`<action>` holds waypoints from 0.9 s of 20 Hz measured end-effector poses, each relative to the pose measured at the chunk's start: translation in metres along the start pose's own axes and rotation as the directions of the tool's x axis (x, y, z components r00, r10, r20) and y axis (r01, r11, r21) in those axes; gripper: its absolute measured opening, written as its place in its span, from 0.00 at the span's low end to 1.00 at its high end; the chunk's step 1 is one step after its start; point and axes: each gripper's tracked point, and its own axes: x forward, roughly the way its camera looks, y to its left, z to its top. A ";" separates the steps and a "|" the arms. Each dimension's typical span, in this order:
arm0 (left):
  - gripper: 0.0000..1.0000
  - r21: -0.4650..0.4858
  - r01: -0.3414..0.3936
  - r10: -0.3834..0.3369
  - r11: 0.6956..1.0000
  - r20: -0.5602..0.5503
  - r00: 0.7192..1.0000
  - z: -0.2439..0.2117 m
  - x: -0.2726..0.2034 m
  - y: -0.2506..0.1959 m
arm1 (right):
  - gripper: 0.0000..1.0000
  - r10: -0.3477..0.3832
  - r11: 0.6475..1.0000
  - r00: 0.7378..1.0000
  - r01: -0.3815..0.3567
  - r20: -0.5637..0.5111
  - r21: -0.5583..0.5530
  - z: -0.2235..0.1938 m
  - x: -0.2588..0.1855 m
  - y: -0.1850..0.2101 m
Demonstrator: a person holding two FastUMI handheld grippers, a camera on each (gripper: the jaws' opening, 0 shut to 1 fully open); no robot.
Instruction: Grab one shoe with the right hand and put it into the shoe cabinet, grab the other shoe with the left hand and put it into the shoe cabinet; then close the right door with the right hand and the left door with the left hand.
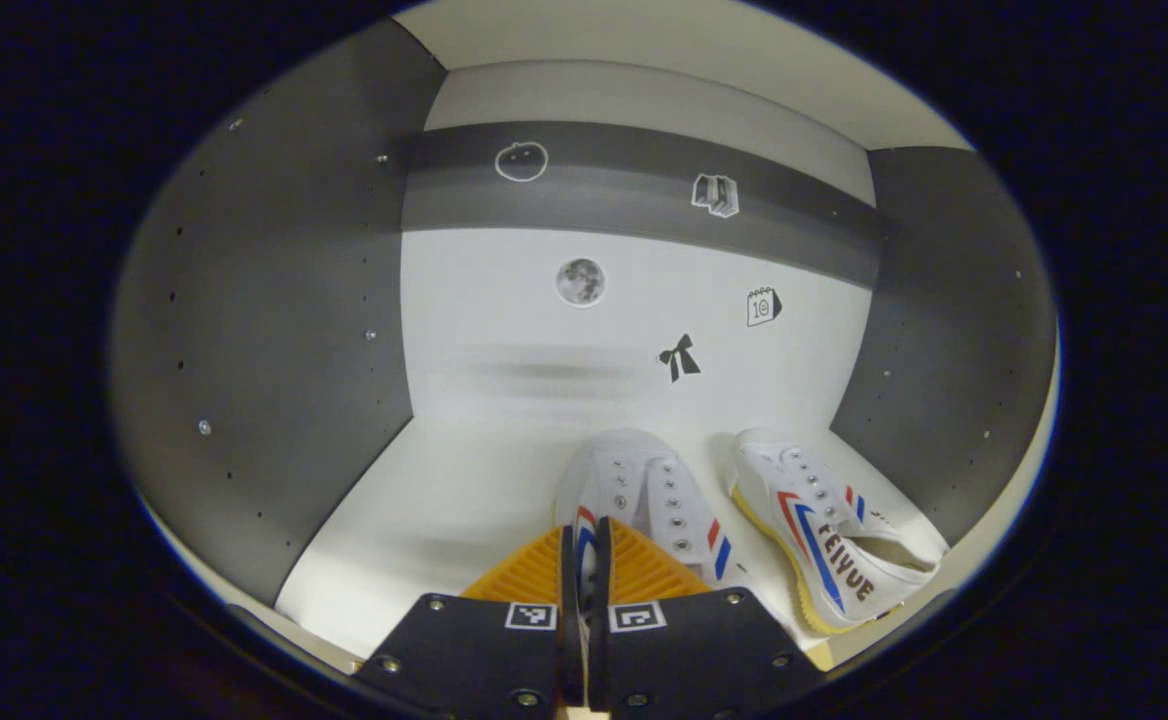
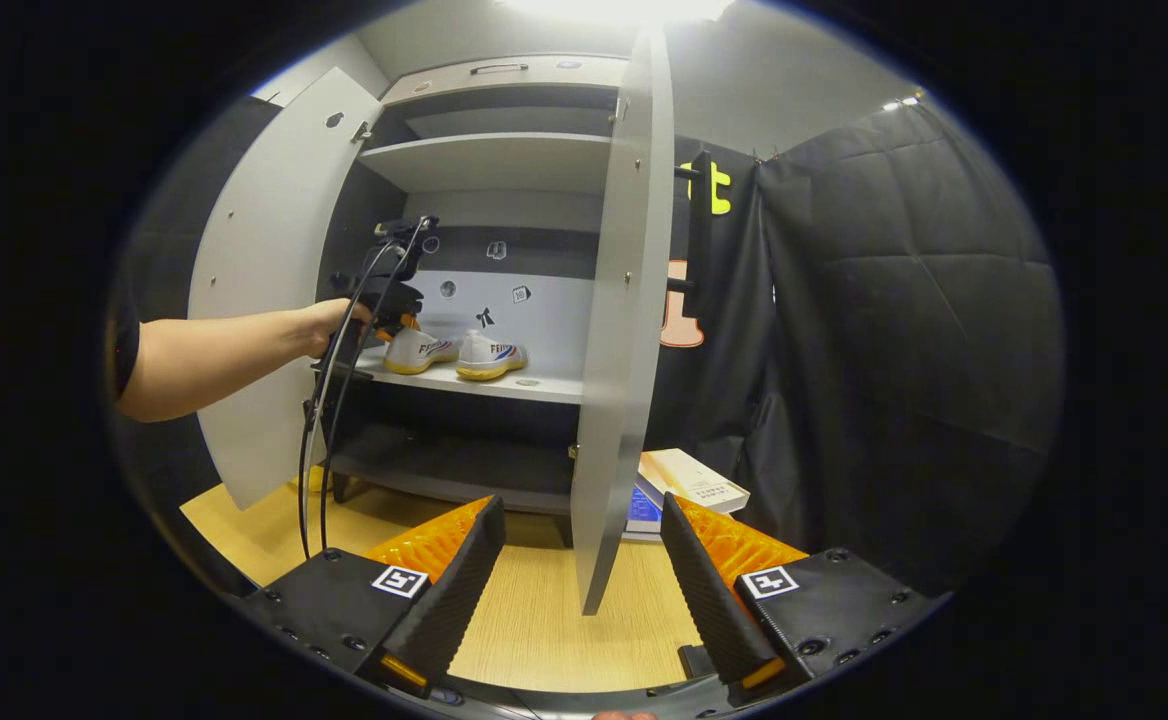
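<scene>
Two white shoes with red and blue stripes stand side by side on the cabinet's white shelf. My left gripper is shut on the heel rim of the nearer shoe, which rests on the shelf. The other shoe sits just to its right, toe toward the back wall. In the right gripper view, a hand holds the left gripper at the first shoe, with the second shoe beside it. My right gripper hangs open, away from the cabinet, above the wooden floor.
Both cabinet doors stand open: the left door behind the person's arm, the right door edge-on straight ahead of my right gripper. A flat box lies on the floor by the right door. Cables hang from the left gripper.
</scene>
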 end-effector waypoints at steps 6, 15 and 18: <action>0.73 0.111 -0.078 0.061 0.991 0.149 0.987 0.025 -0.003 0.021 | 0.98 0.030 1.000 0.999 -0.030 0.024 0.004 0.009 0.003 0.008; 0.92 0.139 -0.018 -0.034 0.990 0.364 0.931 0.066 -0.042 0.000 | 0.97 0.080 0.997 0.993 -0.081 0.088 0.007 0.035 -0.008 0.022; 0.91 0.152 -0.012 -0.050 0.988 0.399 0.916 0.071 -0.049 -0.001 | 0.98 0.094 0.995 0.990 -0.095 0.101 0.008 0.040 -0.010 0.024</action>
